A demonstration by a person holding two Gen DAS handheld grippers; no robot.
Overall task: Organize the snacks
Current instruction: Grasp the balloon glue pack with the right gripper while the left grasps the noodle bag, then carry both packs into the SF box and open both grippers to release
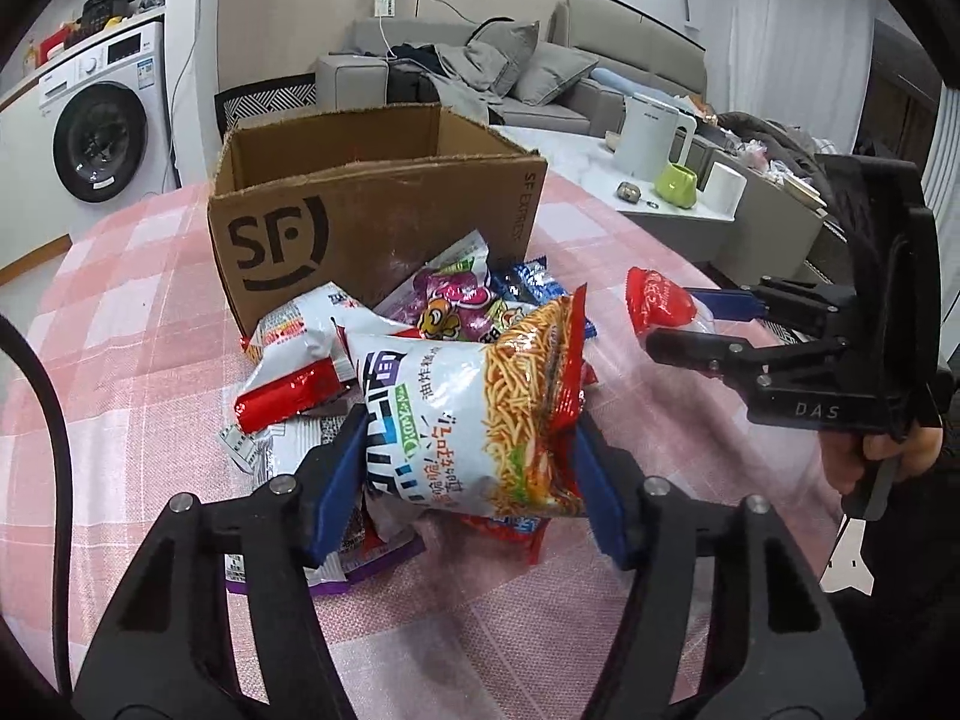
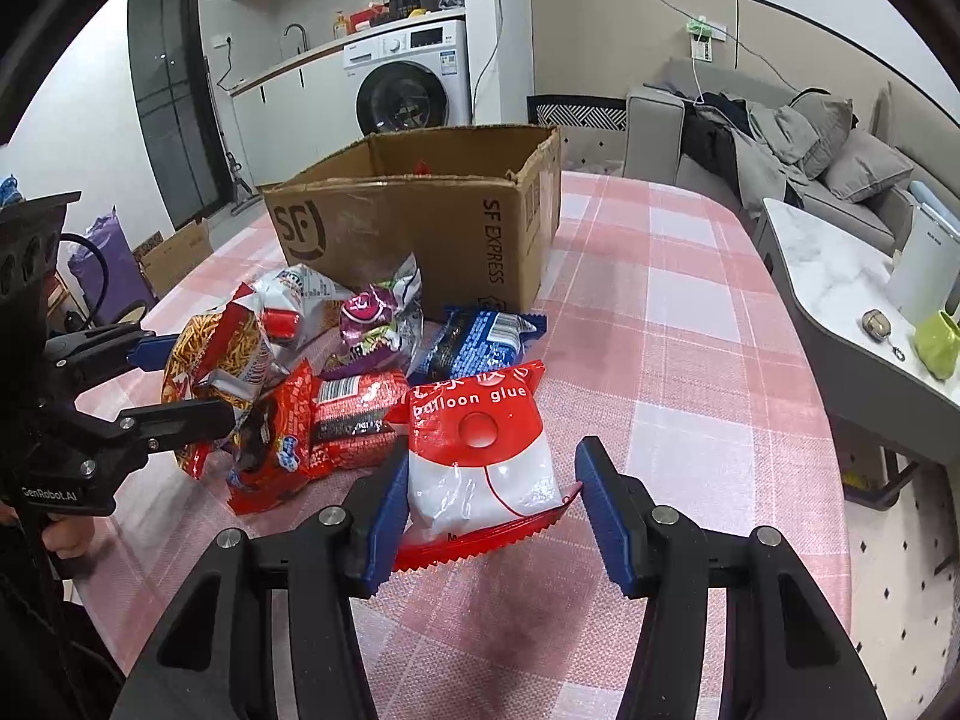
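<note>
The pink checked tablecloth (image 2: pixel 660 312) fills the middle of both views. On it, in the upper centre of each frame, sits the open cardboard box (image 1: pixel 372 222) with SF printed on its near wall, top flaps up; from the right wrist view a small red item shows low inside it, too small to identify.

Directly in front of that box, blocking its near wall, lies the snack heap (image 2: pixel 336 372): a purple packet, a blue packet (image 2: pixel 480 342) at the right edge of the heap, red packets with barcodes, and a white and red bag leaning on the box base.

Lower centre of the left wrist view, the left gripper (image 1: pixel 471 480) is clamped on the noodle snack bag (image 1: pixel 480 414), blue pads pressing both sides, the bag raised a little above the heap and tilted. In the right wrist view the same gripper comes in from the left edge with the bag pinched between its fingers.

Lower centre of the right wrist view, the right gripper (image 2: pixel 492 510) straddles the red and white balloon glue packet (image 2: pixel 480 450). Its left pad touches the packet; the right pad stands apart from it, so the jaws are spread and nothing is pinched. The packet lies flat on the cloth just right of the heap.

Off to the right, a marble side table (image 2: pixel 828 276) carries a white kettle (image 2: pixel 924 276) and a green mug (image 2: pixel 939 342). A washing machine (image 2: pixel 414 84) stands behind the box.
</note>
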